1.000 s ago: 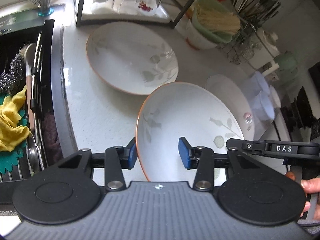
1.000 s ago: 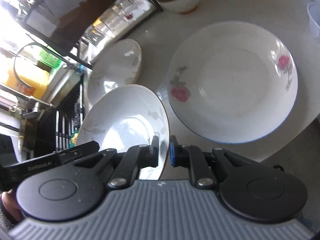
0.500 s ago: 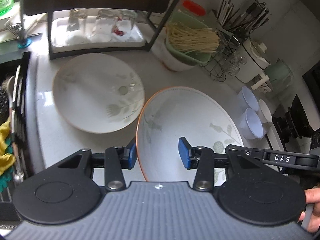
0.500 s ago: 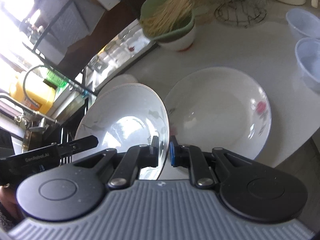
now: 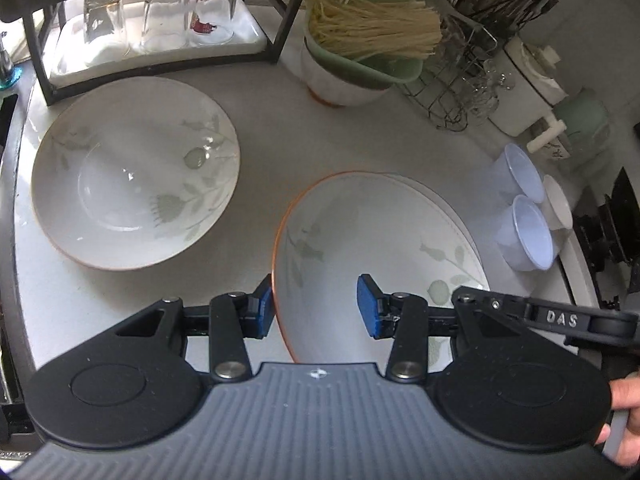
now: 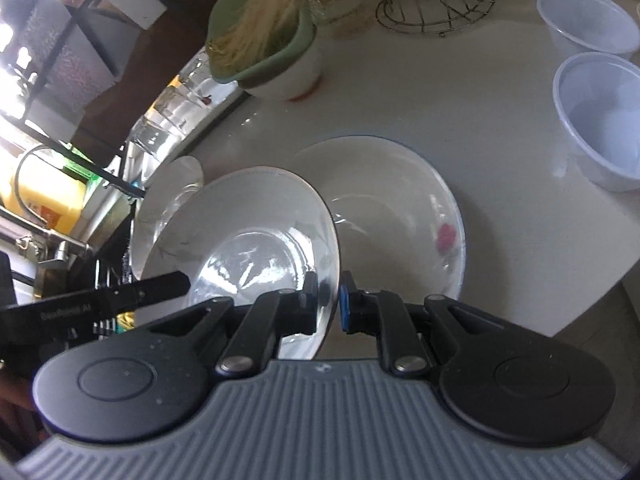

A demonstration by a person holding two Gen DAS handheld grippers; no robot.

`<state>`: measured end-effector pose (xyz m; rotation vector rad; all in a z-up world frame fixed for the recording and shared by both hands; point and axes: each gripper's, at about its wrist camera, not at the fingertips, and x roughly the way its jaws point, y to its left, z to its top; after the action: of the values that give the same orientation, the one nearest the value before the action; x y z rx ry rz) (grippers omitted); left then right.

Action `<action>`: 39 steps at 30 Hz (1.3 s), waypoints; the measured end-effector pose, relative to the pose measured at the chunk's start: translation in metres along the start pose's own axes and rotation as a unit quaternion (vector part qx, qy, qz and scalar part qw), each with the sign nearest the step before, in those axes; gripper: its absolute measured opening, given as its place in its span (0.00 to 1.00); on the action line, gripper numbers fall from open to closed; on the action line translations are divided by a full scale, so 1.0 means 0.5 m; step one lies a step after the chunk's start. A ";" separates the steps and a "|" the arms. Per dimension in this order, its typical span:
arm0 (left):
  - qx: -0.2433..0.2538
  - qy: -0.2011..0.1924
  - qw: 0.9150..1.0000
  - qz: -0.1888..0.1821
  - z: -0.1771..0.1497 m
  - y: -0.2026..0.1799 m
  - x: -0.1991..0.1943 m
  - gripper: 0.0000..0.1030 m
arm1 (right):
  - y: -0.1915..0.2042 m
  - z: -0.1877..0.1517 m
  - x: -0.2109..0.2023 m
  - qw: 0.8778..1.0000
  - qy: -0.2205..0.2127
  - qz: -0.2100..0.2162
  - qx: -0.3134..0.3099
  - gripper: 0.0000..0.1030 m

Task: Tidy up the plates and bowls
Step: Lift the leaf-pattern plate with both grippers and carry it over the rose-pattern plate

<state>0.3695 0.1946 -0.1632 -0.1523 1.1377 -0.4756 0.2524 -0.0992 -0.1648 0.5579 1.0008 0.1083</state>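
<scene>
Over the last second both tools have carried the leaf-patterned plate (image 5: 360,240) up and away from the sink side. In the left wrist view the sink and its yellow cloth have slid out of sight, and the glasses (image 5: 160,16) and the noodle bowl (image 5: 360,40) have come fully into view. The held plate now overlaps the rose plate (image 6: 408,208), covering more of it than before. The other leaf plate (image 5: 136,172) on the tabletop now lies well apart from the held plate.
</scene>
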 end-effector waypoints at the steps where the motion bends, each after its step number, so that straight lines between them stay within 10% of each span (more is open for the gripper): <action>1: -0.002 -0.001 1.000 0.005 0.005 -0.005 0.007 0.47 | -0.005 0.003 0.000 1.000 0.000 0.002 -0.006 0.14; 39: 0.046 0.036 0.987 0.147 0.046 -0.124 0.150 0.47 | -0.074 0.081 0.053 0.995 -0.002 -0.018 -0.098 0.14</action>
<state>0.3972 0.1037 -0.1940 0.1140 1.1833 -0.2719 0.2944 -0.1377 -0.1866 0.3603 0.9841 0.1722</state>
